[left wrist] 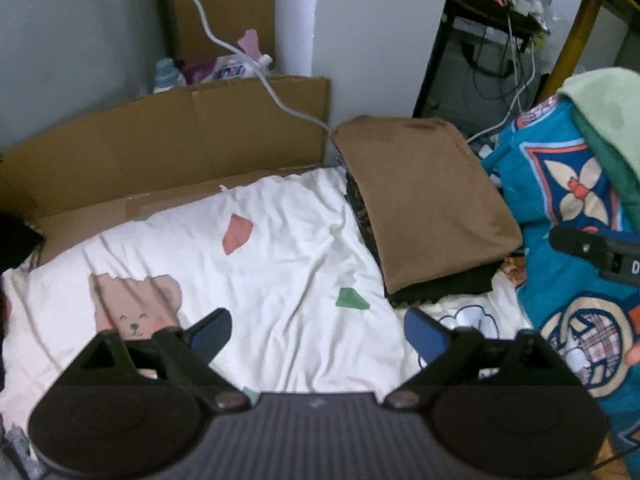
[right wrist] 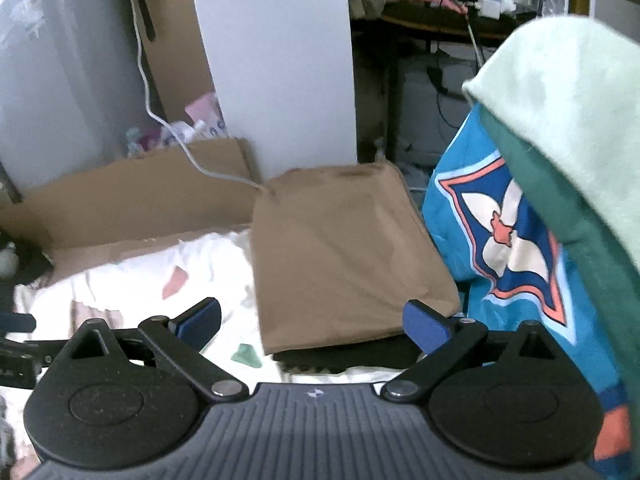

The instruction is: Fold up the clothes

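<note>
Nearest the lens, my left gripper (left wrist: 318,334) stands spread wide with nothing between its blue pads; it hangs over the white printed bedsheet (left wrist: 280,240). My right gripper (right wrist: 312,326) is likewise spread and empty, and its tip shows at the right edge of the left wrist view.

The folded brown garment (right wrist: 340,260) rests on top of a dark folded stack (right wrist: 340,354) on the bed, directly ahead of and below the right gripper and ahead-right of the left. Its long axis runs away from me toward the wall.

The unfolded items, a blue patterned cloth (right wrist: 500,240) and a mint-green garment (right wrist: 568,112), lie to the right. I judge the right gripper nearer to them for the next pickup.
</note>
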`<state>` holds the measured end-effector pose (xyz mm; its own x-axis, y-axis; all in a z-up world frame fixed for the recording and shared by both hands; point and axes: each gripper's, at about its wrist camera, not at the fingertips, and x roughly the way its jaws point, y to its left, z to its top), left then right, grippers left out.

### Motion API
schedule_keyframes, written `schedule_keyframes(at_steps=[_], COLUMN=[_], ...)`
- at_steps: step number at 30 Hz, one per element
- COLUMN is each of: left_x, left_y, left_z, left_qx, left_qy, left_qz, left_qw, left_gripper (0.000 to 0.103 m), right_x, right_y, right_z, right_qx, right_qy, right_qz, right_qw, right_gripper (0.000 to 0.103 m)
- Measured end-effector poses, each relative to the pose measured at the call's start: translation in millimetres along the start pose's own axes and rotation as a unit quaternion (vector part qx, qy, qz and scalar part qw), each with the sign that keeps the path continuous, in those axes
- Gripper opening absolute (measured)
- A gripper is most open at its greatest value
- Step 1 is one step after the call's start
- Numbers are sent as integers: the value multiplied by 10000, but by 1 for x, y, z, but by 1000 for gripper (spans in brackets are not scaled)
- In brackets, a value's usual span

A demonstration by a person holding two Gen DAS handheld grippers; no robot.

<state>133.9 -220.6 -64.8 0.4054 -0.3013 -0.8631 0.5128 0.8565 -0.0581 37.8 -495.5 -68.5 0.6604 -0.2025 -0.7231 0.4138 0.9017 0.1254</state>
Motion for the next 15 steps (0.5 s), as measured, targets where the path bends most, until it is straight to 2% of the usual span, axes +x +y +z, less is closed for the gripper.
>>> schedule_keyframes(at_steps=[2, 7, 15], left_x=[-14, -52, -110], left_y=[6, 22, 44], left_z=[-2, -15, -39], left_qx=[-68, -185, -389], left_qy=[105, 162, -21], left_qz=[-81, -23, -151], left_qw=[9999, 9997, 9991], left_gripper=[95, 95, 95], right_x=[-15, -53, -111], right_y=[5, 23, 47], right_z=[-2, -7, -4], right_qx=[90, -18, 326], right_qy=[102, 185, 207], right_qz=[68, 34, 205], right_qw=[9999, 9998, 9990], right_gripper=[101, 101, 101])
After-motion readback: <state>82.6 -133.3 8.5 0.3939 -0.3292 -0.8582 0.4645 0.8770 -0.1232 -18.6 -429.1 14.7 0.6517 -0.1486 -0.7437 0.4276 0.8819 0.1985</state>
